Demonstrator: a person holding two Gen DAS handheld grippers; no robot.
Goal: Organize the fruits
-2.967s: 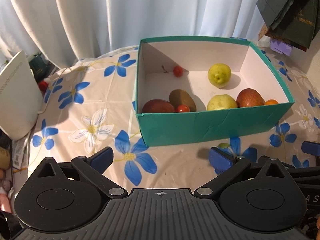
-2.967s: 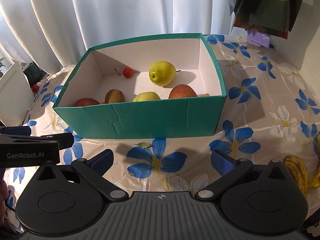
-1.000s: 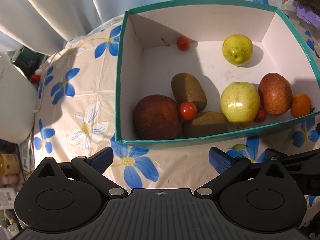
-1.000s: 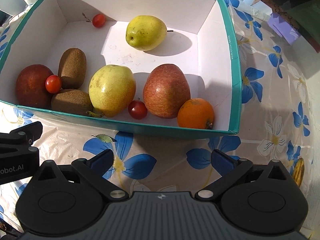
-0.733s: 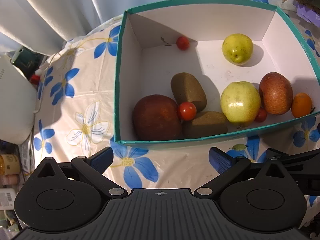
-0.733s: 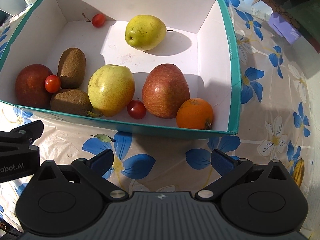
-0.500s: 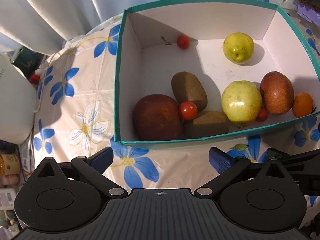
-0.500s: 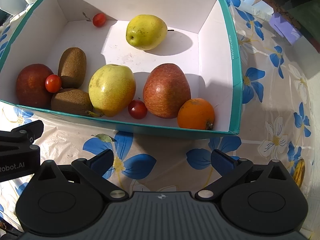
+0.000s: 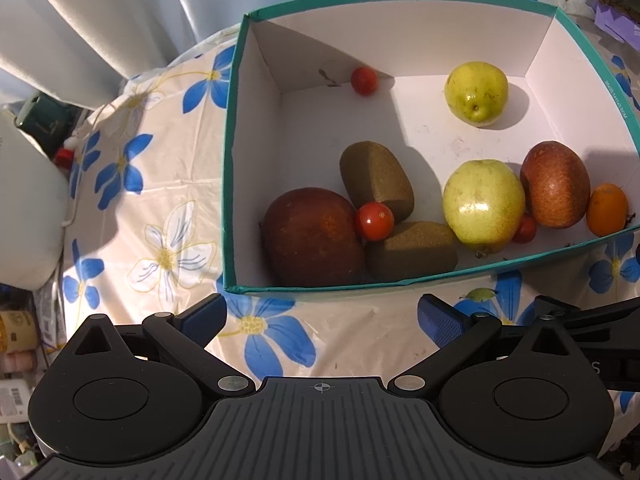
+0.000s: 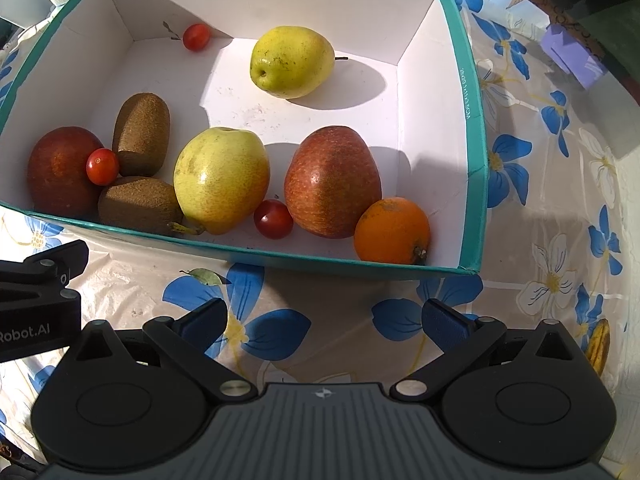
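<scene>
Just ahead of both grippers, a teal box [image 10: 472,128] with white inner walls sits on a flowered tablecloth [image 10: 552,208], and its near wall stands between the fingertips and the fruit inside. From the right gripper [image 10: 324,320], an orange [image 10: 391,230] lies straight ahead against that near wall, touching a red apple [image 10: 332,182] to its left. A dark cherry tomato [image 10: 273,218] sits in the gap between this apple and a big yellow-green pear [image 10: 221,178]. Further left, two kiwis [image 10: 140,134] lie close together, one tucked against the near wall, with a bright cherry tomato [image 10: 102,166] wedged between them and a dark red apple [image 10: 60,170] in the box's left corner. Toward the far wall, a second yellow pear [image 10: 291,62] rests alone, and a third small tomato [image 10: 196,36] sits in the far left corner. A banana [image 10: 599,346] shows at the right edge, on the cloth beside the right gripper.

The left gripper [image 9: 322,318] hovers low over the cloth, short of the box's left near corner, with its blue-padded fingers spread wide and nothing between them. The right gripper hovers alongside it, short of the near wall, likewise spread and empty. White curtains [image 9: 120,12] hang beyond the table, and a white rounded object [image 9: 24,216] sits off to the left gripper's left.
</scene>
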